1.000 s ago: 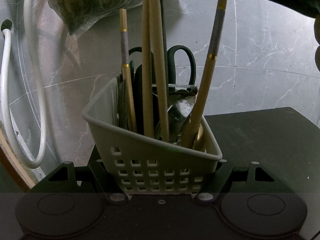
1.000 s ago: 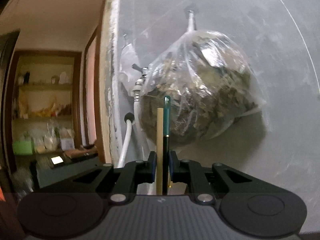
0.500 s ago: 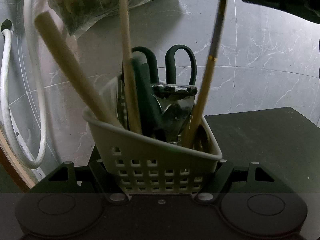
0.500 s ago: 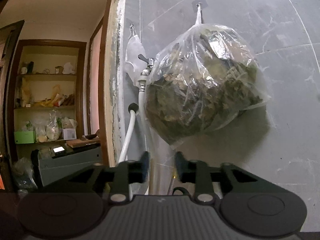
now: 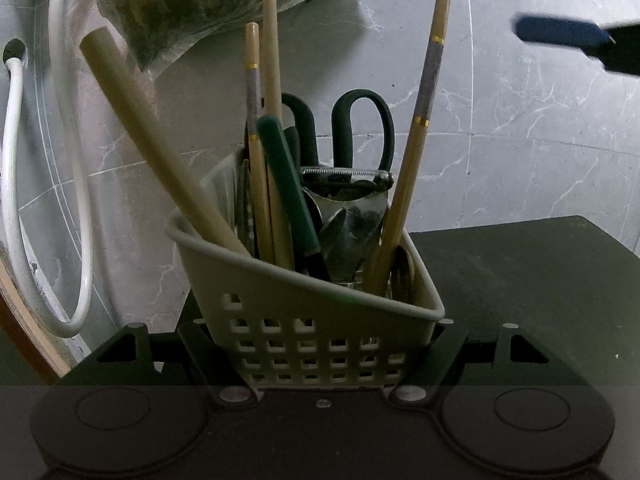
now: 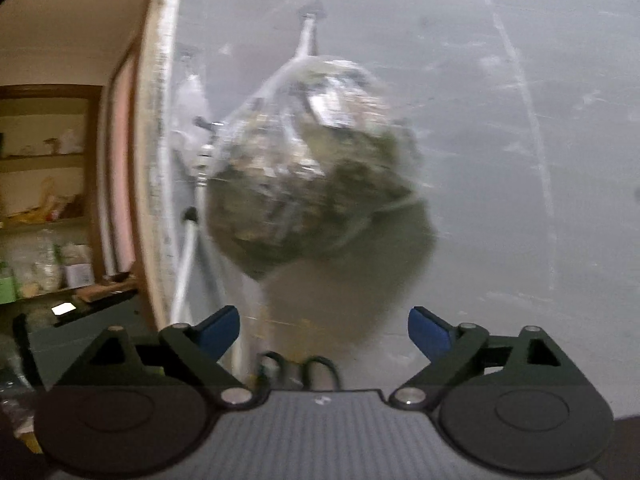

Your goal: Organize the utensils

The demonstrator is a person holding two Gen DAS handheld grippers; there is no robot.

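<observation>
So the left gripper is clamped on the utensil basket, one finger on each side of its perforated lower wall, and the basket sits right up against the camera, dead centre between the fingers. It's a pale plastic caddy standing at the near edge of a dark table, a bit skewed so its rim slopes down to the right.

Inside it's pretty packed: a thick beige handle leans way out to the left over the rim, a green handle leans left too, a couple of chopsticks stand near upright just left of centre, and another chopstick with gold bands tilts right. Black-handled scissors poke up at the back, with a metal peeler in front of them.

The right gripper is a different story: jaws opening wide, nothing between them. Its view is blurry, pointing at a plastic bag hanging on the grey wall, with the scissor loops just peeking up below and between the fingers. In the left view one blue pad of it shows at upper right, well clear of the basket. A white hose hangs at the left.
</observation>
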